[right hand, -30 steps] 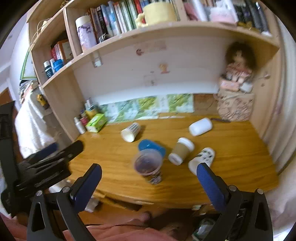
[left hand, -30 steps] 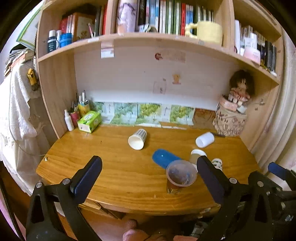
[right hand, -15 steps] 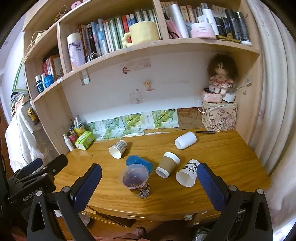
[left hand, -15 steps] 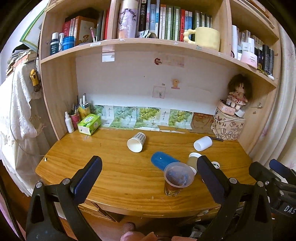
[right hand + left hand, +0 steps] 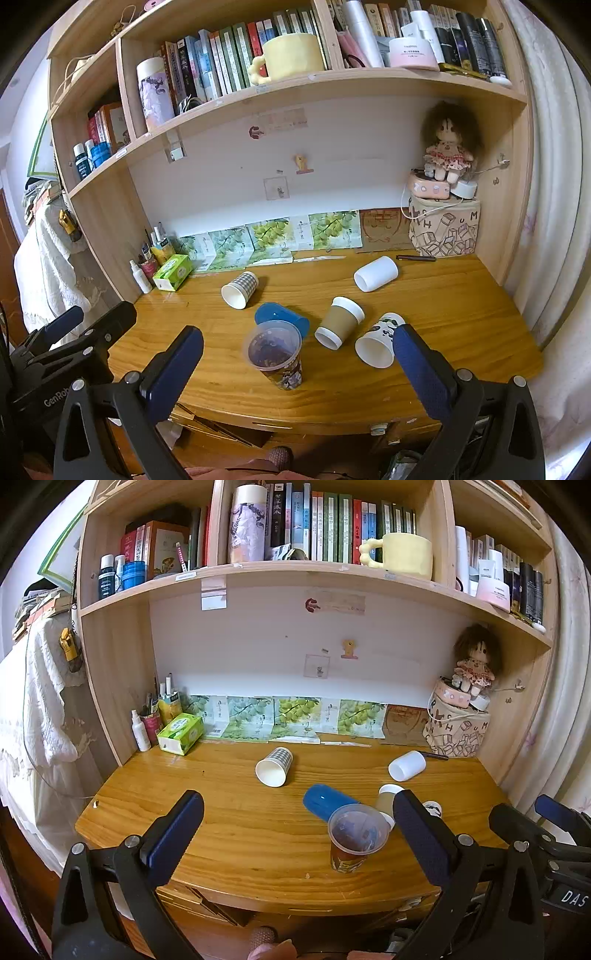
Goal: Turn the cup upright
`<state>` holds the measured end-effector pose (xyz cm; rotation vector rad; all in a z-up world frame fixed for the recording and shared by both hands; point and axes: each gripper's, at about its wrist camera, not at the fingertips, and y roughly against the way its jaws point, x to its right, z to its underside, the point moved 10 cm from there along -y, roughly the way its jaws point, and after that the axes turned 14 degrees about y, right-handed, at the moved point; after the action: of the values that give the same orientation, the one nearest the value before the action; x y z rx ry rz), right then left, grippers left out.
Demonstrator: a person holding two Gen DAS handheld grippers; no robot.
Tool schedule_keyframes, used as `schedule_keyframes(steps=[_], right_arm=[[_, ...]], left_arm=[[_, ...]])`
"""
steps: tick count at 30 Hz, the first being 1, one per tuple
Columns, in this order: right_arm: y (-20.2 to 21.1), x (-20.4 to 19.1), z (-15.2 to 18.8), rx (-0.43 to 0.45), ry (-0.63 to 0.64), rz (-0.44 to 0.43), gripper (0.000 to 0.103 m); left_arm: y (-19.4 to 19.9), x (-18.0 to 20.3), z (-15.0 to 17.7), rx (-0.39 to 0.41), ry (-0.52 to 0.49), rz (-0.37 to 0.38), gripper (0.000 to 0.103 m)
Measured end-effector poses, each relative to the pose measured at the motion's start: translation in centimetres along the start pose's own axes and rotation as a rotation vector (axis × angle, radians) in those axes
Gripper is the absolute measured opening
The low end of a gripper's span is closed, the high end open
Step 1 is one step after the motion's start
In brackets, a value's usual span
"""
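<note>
Clear plastic cup (image 5: 275, 356) stands upright near the counter (image 5: 461, 317) front edge. Five left on their sides: checked cup (image 5: 240, 290), blue cup (image 5: 280, 317), brown cup (image 5: 340, 323), panda cup (image 5: 376, 341), white cup (image 5: 376, 273). Left claw (image 5: 295, 830) and right claw (image 5: 297, 356) both gape wide, holding nothing.

- The table's (image 5: 461, 314) left half lies bare from the front edge back to the checked cup (image 5: 240, 290)
- Near the front edge, right of centre, the clear cup (image 5: 275, 354), blue cup (image 5: 280, 317), brown cup (image 5: 340, 322) and panda cup (image 5: 376, 341) crowd together
- White cup (image 5: 376, 274) lies apart toward the back right corner
- Tissue box (image 5: 173, 272) and bottles fill the back left corner
</note>
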<state>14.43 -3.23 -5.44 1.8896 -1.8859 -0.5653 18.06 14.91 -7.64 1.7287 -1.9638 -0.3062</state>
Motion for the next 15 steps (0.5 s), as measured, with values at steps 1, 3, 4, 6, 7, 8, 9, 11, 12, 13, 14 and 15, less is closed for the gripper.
schedule_keyframes(steps=[1,3,4,6,7,8,9,11,12,13,14,15], right_arm=[[0.0,0.0,0.0,0.000,0.000,0.000,0.103],[0.0,0.1,0.0,-0.001,-0.001,0.003,0.103],[-0.1,0.2,0.1,-0.003,-0.002,0.004,0.103],[-0.2,0.3,0.2,-0.009,-0.005,0.007,0.103],[-0.2,0.4,0.2,-0.010,-0.007,0.007,0.103],[-0.2,0.5,0.2,-0.011,-0.008,0.008,0.103],[-0.3,0.5,0.2,-0.012,-0.009,0.009,0.103],[-0.3,0.6,0.3,-0.013,-0.010,0.010,0.103],[-0.2,0.6,0.3,-0.014,-0.011,0.009,0.103],[-0.3,0.6,0.3,-0.014,-0.011,0.009,0.103],[-0.3,0.6,0.3,-0.015,-0.013,0.010,0.103],[-0.3,0.6,0.3,-0.016,-0.013,0.011,0.103]], left_arm=[[0.0,0.1,0.0,0.000,-0.003,0.001,0.102],[-0.1,0.3,0.0,0.000,-0.010,0.003,0.102],[-0.1,0.4,0.0,-0.001,-0.013,0.003,0.102],[-0.2,0.5,0.1,-0.004,-0.017,0.004,0.102],[-0.2,0.5,0.0,-0.004,-0.018,0.004,0.102],[-0.2,0.7,0.0,-0.004,-0.021,0.004,0.102],[-0.2,0.7,0.0,-0.004,-0.024,0.004,0.102],[-0.3,0.9,0.0,-0.005,-0.029,0.006,0.102],[-0.3,1.0,0.0,-0.005,-0.032,0.007,0.102],[-0.3,1.1,0.0,-0.004,-0.034,0.007,0.102],[-0.3,1.1,0.0,-0.004,-0.035,0.007,0.102],[-0.3,1.2,0.0,-0.005,-0.037,0.007,0.102]])
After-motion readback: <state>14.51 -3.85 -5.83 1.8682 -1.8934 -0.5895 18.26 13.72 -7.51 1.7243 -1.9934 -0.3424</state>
